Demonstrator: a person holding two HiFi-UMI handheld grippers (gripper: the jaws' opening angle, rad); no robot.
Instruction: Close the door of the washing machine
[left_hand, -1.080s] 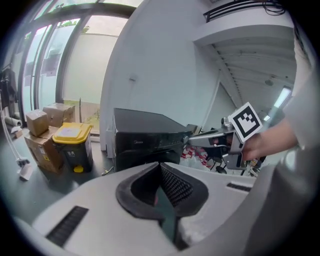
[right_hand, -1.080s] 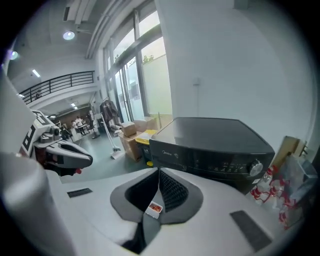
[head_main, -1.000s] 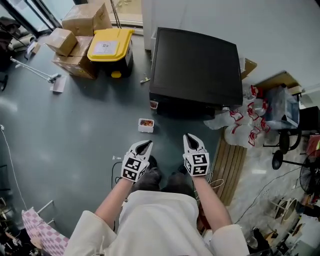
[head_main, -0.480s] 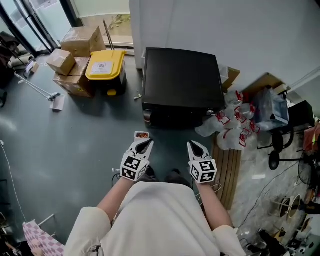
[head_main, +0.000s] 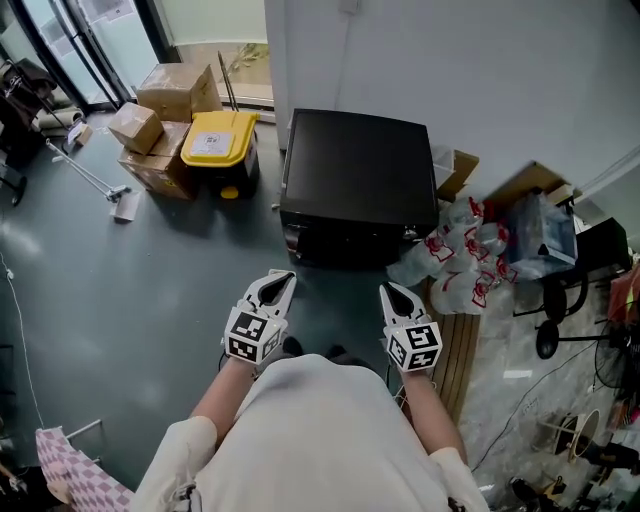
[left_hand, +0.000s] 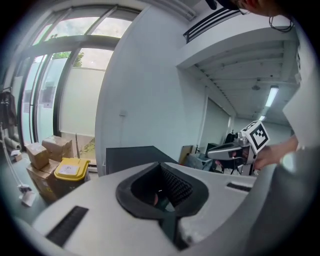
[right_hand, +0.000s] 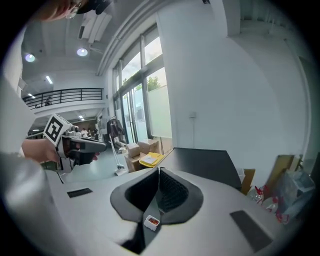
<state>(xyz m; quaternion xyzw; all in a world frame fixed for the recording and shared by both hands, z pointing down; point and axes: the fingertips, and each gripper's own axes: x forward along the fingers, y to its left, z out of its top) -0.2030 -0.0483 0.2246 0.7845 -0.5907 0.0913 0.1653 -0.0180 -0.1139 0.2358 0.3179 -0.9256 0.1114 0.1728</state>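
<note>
From the head view, the washing machine (head_main: 355, 175) stands on the floor (head_main: 150, 260) straight ahead of me, its back to the white wall (head_main: 480, 70), with a yellow-lidded bin (head_main: 218, 140) and cardboard boxes (head_main: 165, 95) to its left and a heap of plastic bags (head_main: 465, 262) to its right. Only a narrow strip of its front shows beneath the flat black top, so I cannot tell where the door sits or how far it stands ajar. My left tongs (head_main: 281, 279) and right tongs (head_main: 388, 289) hover side by side, well short of the machine and touching nothing. In the left gripper view the tongs (left_hand: 161, 166) are pressed together at the tips with nothing caught between them, and the machine's dark top (left_hand: 132, 155) lies beyond. In the right gripper view the tongs (right_hand: 159, 171) are likewise pressed together and empty, with the machine (right_hand: 202, 160) ahead and slightly right. Through the hollow behind the tips I see a small white tub (right_hand: 151, 221) down on the floor. I expect the door to be a stiff hinged panel, light to swing but smooth and slippery to pinch. So I would push it with closed tips near its free edge, away from the hinge, and press firmly until the latch catches.
</note>
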